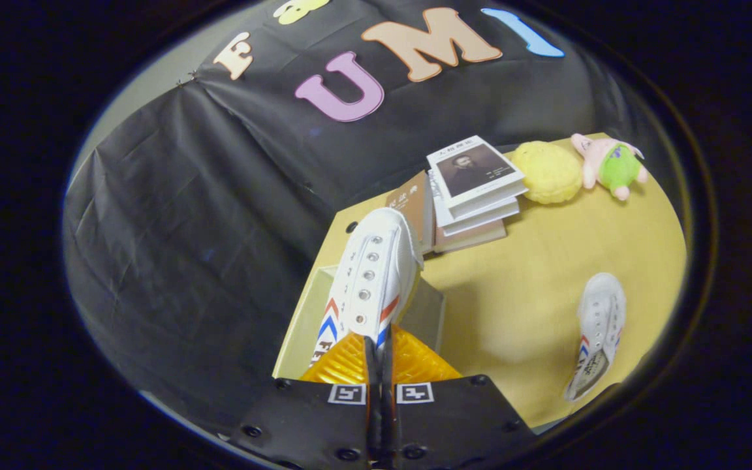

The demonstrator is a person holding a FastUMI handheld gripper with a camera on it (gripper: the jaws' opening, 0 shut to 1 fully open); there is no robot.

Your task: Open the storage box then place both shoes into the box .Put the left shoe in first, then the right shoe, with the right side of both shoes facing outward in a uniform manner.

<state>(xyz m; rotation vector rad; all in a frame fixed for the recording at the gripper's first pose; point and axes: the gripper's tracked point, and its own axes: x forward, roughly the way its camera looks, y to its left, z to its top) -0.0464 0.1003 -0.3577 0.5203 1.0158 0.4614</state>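
The gripper (379, 349) is seen nearly closed, its two fingers pinched on the rear edge of a white shoe (366, 284) that is held up, toe pointing away, over a clear storage box (301, 320) at the near corner of the yellow table (519, 294). A second white shoe (598, 333) is left lying on the table well to the right. A stack of books (474, 192), a yellow cushion (549, 171) and a plush toy (611, 164) are placed along the far edge.
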